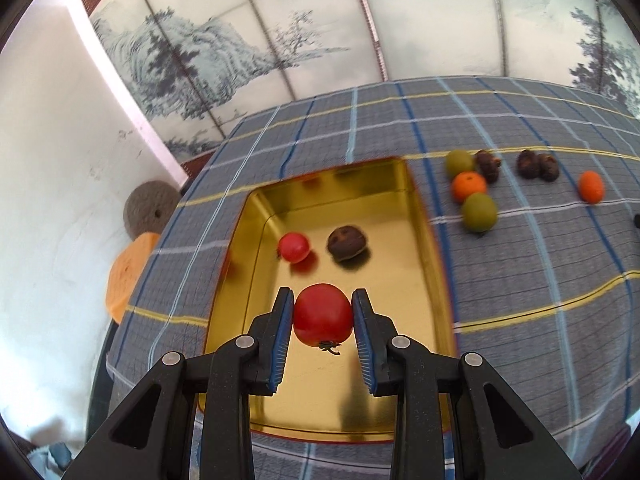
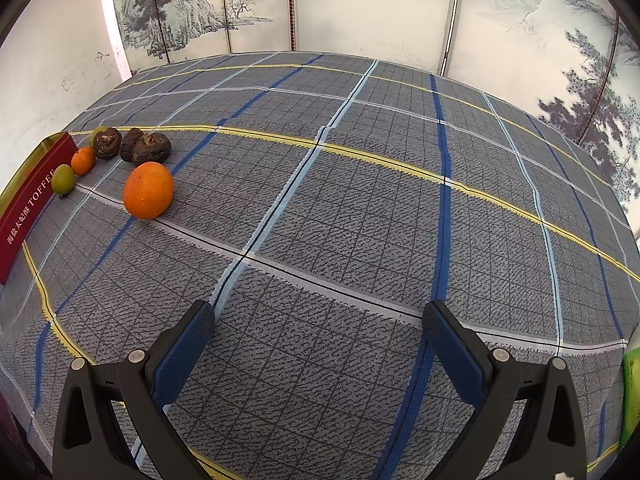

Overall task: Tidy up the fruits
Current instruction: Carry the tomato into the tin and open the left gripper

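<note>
In the left wrist view my left gripper (image 1: 323, 304) is shut on a red tomato (image 1: 323, 316) and holds it above the gold tin tray (image 1: 400, 172). In the tray lie a small red tomato (image 1: 294, 247) and a dark brown fruit (image 1: 346, 243). Right of the tray on the cloth lie two green fruits (image 1: 479, 212), two oranges (image 1: 469, 187) and several dark brown fruits (image 1: 489, 165). In the right wrist view my right gripper (image 2: 318, 316) is open and empty above the cloth. An orange (image 2: 148, 195) lies ahead to its left, with the other fruits (image 2: 146, 147) beyond.
A checked grey-blue cloth (image 2: 360, 208) covers the table. The tray's red side (image 2: 28, 208) shows at the left edge of the right wrist view. A painted screen (image 1: 280, 40) stands behind the table. A green object (image 2: 631, 392) sits at the right edge.
</note>
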Action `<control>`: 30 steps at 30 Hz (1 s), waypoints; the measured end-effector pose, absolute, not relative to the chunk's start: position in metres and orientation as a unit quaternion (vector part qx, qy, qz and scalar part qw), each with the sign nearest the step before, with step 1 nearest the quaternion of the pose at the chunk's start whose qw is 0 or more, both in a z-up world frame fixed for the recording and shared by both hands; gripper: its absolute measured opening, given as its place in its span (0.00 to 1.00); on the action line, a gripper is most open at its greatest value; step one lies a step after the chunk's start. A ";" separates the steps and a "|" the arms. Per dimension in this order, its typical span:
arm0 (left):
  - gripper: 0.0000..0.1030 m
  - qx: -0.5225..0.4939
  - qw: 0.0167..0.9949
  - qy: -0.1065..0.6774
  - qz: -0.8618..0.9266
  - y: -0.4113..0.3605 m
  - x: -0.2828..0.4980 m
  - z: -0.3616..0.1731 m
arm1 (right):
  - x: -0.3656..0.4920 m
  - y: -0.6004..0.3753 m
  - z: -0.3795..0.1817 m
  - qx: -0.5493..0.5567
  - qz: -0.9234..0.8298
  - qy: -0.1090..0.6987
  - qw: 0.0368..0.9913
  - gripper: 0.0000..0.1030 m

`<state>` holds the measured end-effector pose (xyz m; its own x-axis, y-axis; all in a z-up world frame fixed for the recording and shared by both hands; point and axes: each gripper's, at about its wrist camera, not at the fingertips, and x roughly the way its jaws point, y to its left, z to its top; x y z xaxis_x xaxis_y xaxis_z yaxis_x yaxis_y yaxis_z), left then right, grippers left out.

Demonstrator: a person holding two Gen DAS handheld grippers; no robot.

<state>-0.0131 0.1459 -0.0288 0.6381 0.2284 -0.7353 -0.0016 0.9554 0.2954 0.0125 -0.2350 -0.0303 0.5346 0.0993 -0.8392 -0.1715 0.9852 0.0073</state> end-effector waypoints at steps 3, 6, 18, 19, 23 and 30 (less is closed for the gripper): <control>0.30 0.126 0.890 0.431 0.076 0.160 -0.009 -0.040 | 0.012 -0.235 -0.030 -0.038 0.077 0.476 0.875 1.00; 0.30 0.116 0.886 0.441 0.084 0.172 -0.004 -0.048 | 0.012 -0.235 -0.030 -0.038 0.077 0.476 0.875 1.00; 0.30 0.091 0.877 0.460 0.103 0.201 0.009 -0.071 | 0.013 -0.235 -0.031 -0.038 0.077 0.476 0.875 1.00; 0.30 0.088 0.877 0.462 0.103 0.203 0.010 -0.073 | 0.013 -0.235 -0.031 -0.038 0.077 0.476 0.875 1.00; 0.30 0.078 0.877 0.463 0.105 0.210 0.011 -0.076 | 0.013 -0.235 -0.031 -0.037 0.077 0.476 0.875 1.00; 0.30 -0.001 0.882 0.466 0.074 0.238 0.011 -0.076 | 0.013 -0.235 -0.031 -0.037 0.077 0.476 0.875 1.00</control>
<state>0.0110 0.2376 -0.0757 0.5546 0.1299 -0.8219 -0.1324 0.9889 0.0670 0.0130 -0.2350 -0.0305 0.5347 0.0985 -0.8393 -0.1693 0.9855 0.0077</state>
